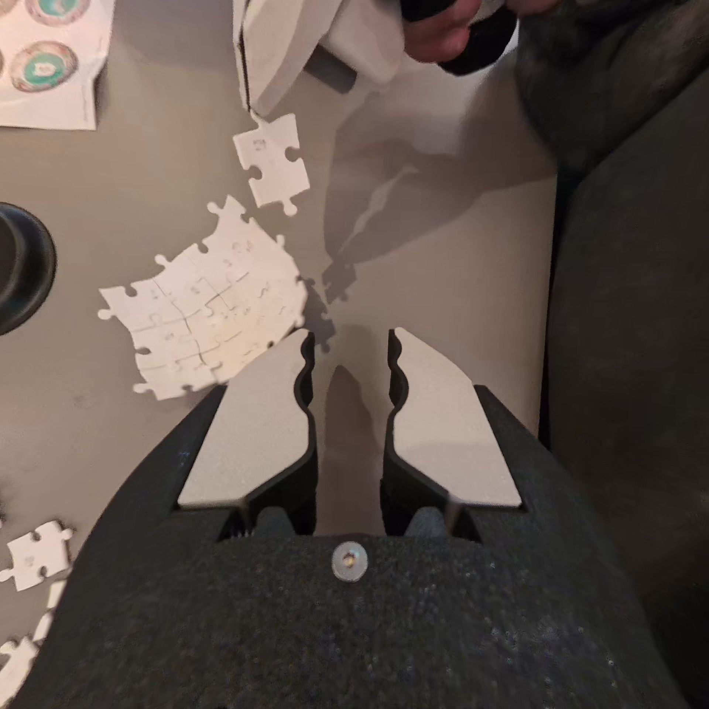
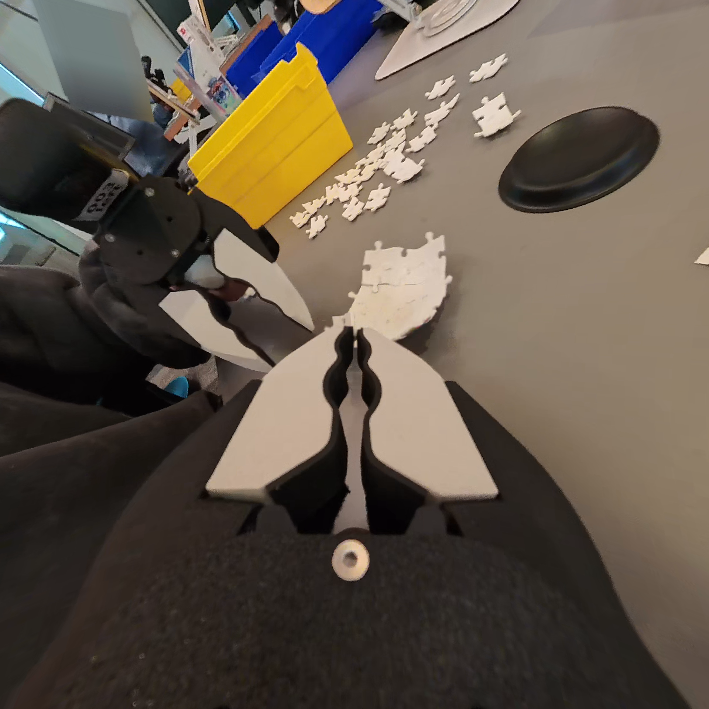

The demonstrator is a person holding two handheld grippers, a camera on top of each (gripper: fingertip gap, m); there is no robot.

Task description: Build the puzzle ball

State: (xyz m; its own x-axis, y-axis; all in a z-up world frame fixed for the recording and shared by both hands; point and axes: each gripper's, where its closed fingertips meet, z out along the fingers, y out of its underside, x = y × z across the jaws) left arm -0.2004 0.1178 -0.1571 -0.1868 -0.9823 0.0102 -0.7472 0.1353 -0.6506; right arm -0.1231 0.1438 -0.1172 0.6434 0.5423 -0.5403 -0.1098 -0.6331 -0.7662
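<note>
A curved white assembled puzzle section [image 1: 207, 307] lies on the grey table [image 1: 441, 307]. It also shows in the right wrist view [image 2: 399, 291]. My left gripper [image 1: 351, 333] is open and empty, just right of the section's near edge. It appears open at the left of the right wrist view [image 2: 287, 345]. My right gripper [image 2: 355, 333] is shut on a single white puzzle piece [image 1: 272, 165], pinching one tab. In the left wrist view the right gripper [image 1: 253, 111] holds the piece above the table, beyond the section. In its own view the piece [image 2: 337, 320] is seen edge-on.
Several loose white pieces [image 2: 368, 169] lie beyond the section, and more lie near me [image 1: 34, 552]. A black dish [image 2: 579, 161] sits to the right. A yellow bin [image 2: 276, 145] and blue bins [image 2: 326, 34] stand at the table's far edge. A printed sheet [image 1: 46, 61] lies far left. One gripper's finger ends stand about 9 centimeters off the other's. The black dish [image 2: 579, 161] is about equally far from each gripper, around 20 centimeters.
</note>
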